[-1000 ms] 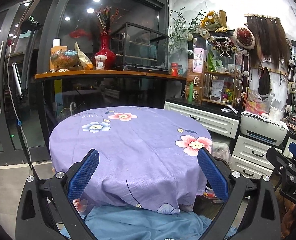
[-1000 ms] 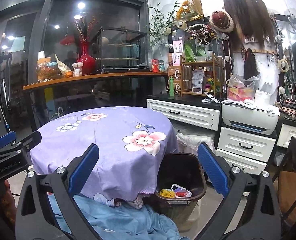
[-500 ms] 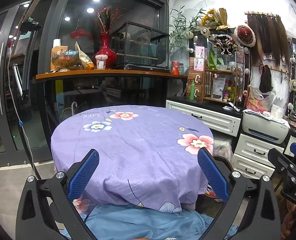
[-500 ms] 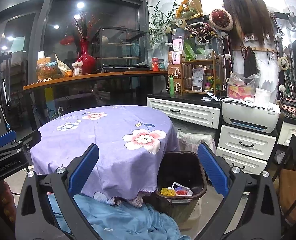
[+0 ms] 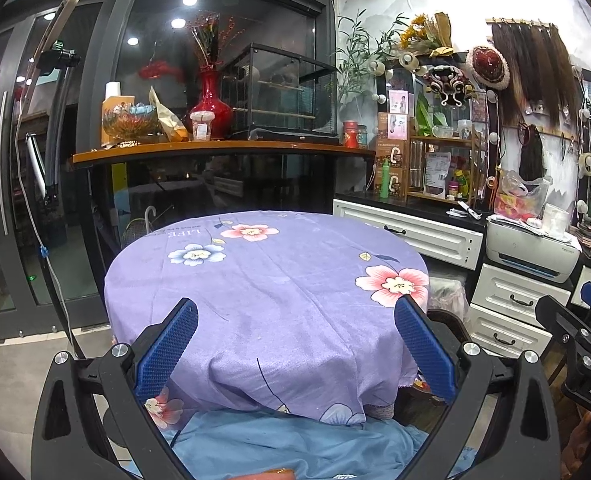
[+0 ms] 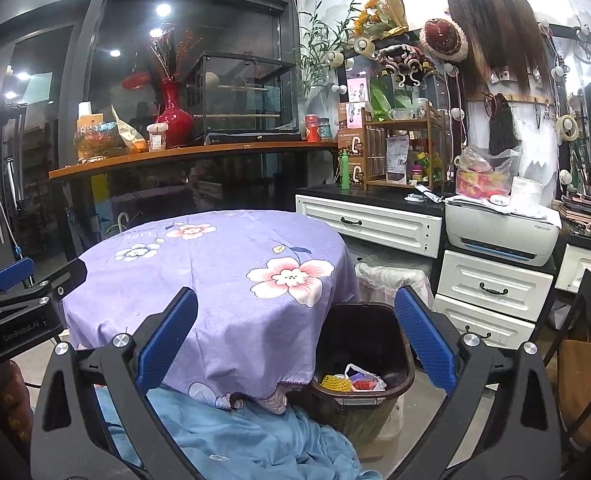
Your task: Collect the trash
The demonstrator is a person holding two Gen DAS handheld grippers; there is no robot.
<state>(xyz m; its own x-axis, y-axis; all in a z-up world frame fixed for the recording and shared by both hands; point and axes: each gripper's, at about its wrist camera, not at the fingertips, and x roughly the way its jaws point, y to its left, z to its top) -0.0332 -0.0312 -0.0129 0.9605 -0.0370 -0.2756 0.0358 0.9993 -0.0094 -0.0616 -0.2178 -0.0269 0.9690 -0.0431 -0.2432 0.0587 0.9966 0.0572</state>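
- One round table under a purple flowered cloth point(image 6: 215, 276), and one dark brown plastic bin point(image 6: 365, 344) just beside it on the right.
- In the bin: a yellow ridged scrap point(image 6: 335, 382) and a white-and-red wrapper point(image 6: 363, 378).
- Left gripper point(image 5: 295, 350) hovers level before the table, blue pads spread wide, gripping nothing.
- Right gripper point(image 6: 295, 350) likewise wide and unloaded, straddling the table edge and bin.

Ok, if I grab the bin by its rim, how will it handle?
The bin is probably light: only a few wrappers lie at the bottom. Its thin plastic rim may flex under a pinch. Standing close against the tablecloth, it could snag the hem when lifted.
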